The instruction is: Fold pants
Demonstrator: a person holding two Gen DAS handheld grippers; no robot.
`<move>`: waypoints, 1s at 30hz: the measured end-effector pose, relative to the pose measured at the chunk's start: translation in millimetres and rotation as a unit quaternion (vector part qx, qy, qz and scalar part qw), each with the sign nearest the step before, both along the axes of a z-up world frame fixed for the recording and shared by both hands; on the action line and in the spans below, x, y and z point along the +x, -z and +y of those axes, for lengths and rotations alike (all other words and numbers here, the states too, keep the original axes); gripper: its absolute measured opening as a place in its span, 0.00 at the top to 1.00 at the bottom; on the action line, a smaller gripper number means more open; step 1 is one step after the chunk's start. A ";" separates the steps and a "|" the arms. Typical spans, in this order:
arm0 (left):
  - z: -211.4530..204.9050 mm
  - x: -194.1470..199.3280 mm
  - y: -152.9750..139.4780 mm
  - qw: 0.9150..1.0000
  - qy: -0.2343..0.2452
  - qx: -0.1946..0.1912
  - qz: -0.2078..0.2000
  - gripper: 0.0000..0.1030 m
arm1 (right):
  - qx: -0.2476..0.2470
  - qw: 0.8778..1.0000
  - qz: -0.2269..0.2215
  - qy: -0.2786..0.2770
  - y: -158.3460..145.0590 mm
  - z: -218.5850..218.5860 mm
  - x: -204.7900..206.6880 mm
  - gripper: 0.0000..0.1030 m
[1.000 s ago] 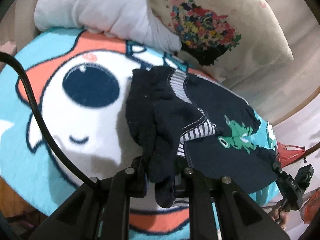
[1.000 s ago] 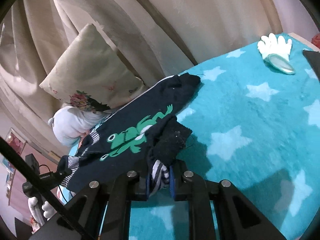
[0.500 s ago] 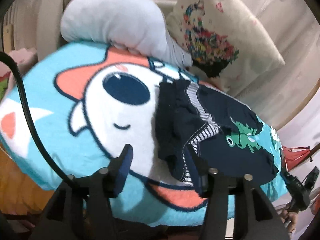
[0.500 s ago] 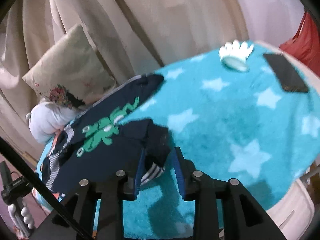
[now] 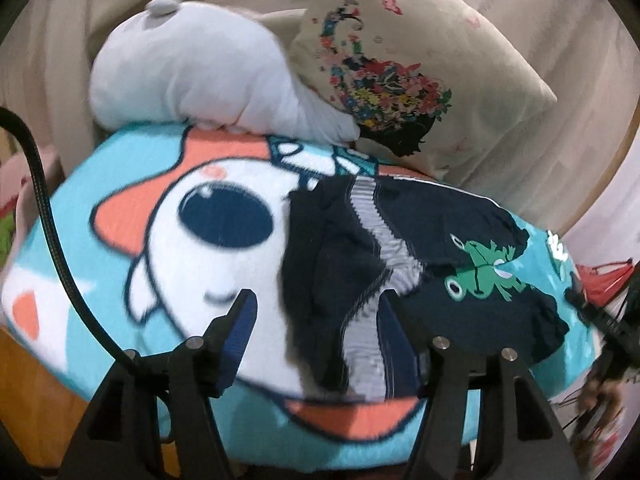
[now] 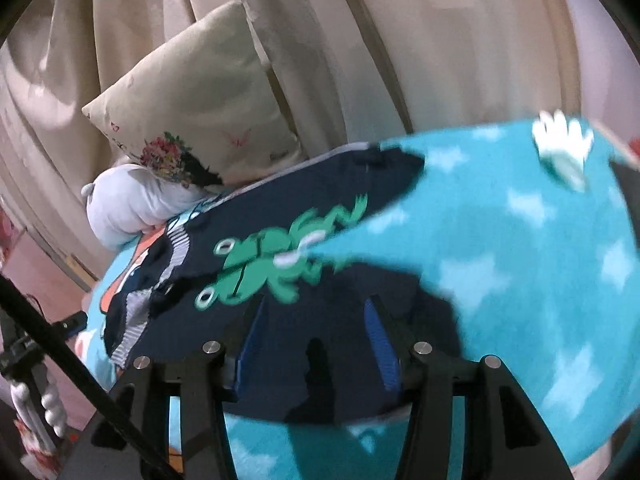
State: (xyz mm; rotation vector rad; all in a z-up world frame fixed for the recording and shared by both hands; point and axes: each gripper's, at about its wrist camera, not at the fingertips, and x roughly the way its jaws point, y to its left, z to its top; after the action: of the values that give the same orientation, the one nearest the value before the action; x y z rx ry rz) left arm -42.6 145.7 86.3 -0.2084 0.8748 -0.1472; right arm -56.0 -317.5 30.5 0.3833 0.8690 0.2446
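Dark navy pants (image 5: 460, 236) with a green frog print and a grey striped waistband lie on a turquoise cartoon blanket (image 5: 132, 184). In the right wrist view the pants (image 6: 304, 216) stretch from the waistband at the left to the far leg end near the curtain. My left gripper (image 5: 320, 308) is open, its jaws either side of the bunched waistband, holding nothing. My right gripper (image 6: 316, 320) is open just above the near edge of the pants, holding nothing.
A white plush pillow (image 5: 208, 76) and a cream floral cushion (image 5: 408, 80) lie at the back of the bed by beige curtains (image 6: 400, 40). A white glove (image 6: 564, 140) and a dark phone (image 6: 628, 176) lie at the far right of the starred blanket (image 6: 520, 248).
Both grippers have opened and let go of the pants, then drawn back. The bunched cloth has dropped onto the blanket.
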 end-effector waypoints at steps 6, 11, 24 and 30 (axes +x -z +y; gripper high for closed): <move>-41.1 69.1 -11.6 0.997 0.063 0.035 -0.005 0.39 | -0.072 0.997 -0.037 -0.020 -27.4 -15.0 74.8 0.39; -71.5 137.0 -0.7 0.993 0.109 0.039 0.038 0.40 | -0.119 0.991 -0.014 -0.060 -6.0 3.0 158.7 0.39; -103.8 229.3 62.2 0.968 0.182 0.120 0.126 0.39 | -0.172 0.967 0.070 -0.171 55.6 62.4 273.0 0.39; -115.5 225.9 62.4 0.960 0.219 0.136 0.113 0.67 | -0.184 0.959 0.068 -0.203 57.0 63.5 278.5 0.44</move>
State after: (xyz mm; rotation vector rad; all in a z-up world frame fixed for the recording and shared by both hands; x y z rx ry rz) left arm 183.3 30.2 23.9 0.2351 1.1509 -0.4182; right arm 222.5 -254.0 -26.5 -0.1321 1.1032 0.4308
